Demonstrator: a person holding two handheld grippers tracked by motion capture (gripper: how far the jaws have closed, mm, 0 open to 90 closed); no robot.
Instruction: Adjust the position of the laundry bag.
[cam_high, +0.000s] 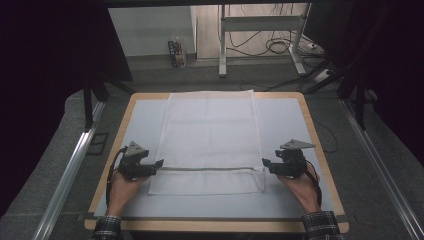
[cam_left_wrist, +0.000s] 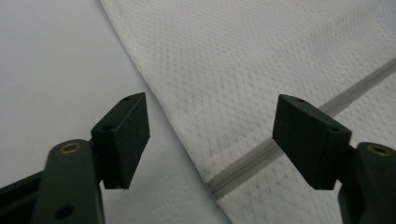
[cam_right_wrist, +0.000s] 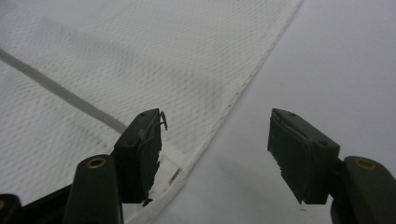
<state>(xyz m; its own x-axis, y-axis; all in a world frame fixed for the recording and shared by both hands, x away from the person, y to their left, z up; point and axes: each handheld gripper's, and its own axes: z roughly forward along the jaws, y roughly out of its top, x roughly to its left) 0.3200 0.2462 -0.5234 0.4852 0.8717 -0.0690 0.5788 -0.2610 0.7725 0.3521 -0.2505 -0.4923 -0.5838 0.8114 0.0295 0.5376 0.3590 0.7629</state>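
Observation:
A white mesh laundry bag (cam_high: 210, 135) lies flat along the middle of the table, with a grey zipper (cam_high: 210, 168) running across it near the front. My left gripper (cam_high: 159, 163) stands open at the zipper's left end; its jaws straddle the bag's left edge (cam_left_wrist: 187, 140) and the zipper (cam_left_wrist: 252, 161). My right gripper (cam_high: 265, 163) stands open at the zipper's right end. In the right gripper view one jaw is over the mesh bag (cam_right_wrist: 140, 60) near the zipper (cam_right_wrist: 60, 91), the other over bare table. Nothing is held between either pair of jaws.
The pale tabletop (cam_high: 137, 120) has a wooden rim (cam_high: 315, 130), with bare strips left and right of the bag. Metal rails (cam_high: 75, 160) flank the table. Beyond the far edge are a desk frame (cam_high: 260, 30), floor cables and a small carton (cam_high: 176, 52).

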